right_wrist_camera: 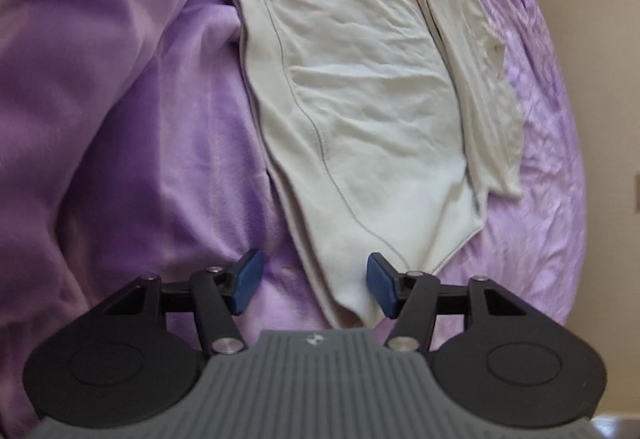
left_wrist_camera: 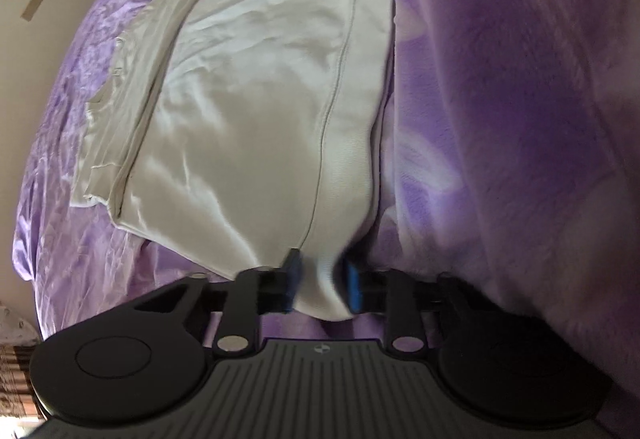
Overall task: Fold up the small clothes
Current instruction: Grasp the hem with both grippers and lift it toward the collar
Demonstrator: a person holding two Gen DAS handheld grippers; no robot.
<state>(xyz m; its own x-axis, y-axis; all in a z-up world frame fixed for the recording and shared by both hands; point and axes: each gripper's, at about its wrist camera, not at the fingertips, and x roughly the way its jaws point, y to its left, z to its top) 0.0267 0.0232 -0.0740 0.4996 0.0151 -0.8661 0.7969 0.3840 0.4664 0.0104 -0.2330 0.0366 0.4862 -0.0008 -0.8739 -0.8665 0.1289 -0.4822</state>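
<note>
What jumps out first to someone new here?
The cream garment spread flat on the purple bedding dominates both views. The left gripper pinches the garment's near corner between its blue pads. The right gripper stands open around the opposite near corner, not yet clamped.

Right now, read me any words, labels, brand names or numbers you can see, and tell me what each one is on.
No readable text in either view.
Left gripper body: a small round emblem, no letters.
Right gripper body: a small pale logo mark, too blurred to read.
Cream garment: a small tag at its side seam, too small to read.
Purple bedspread: woven pattern only, no writing.
</note>
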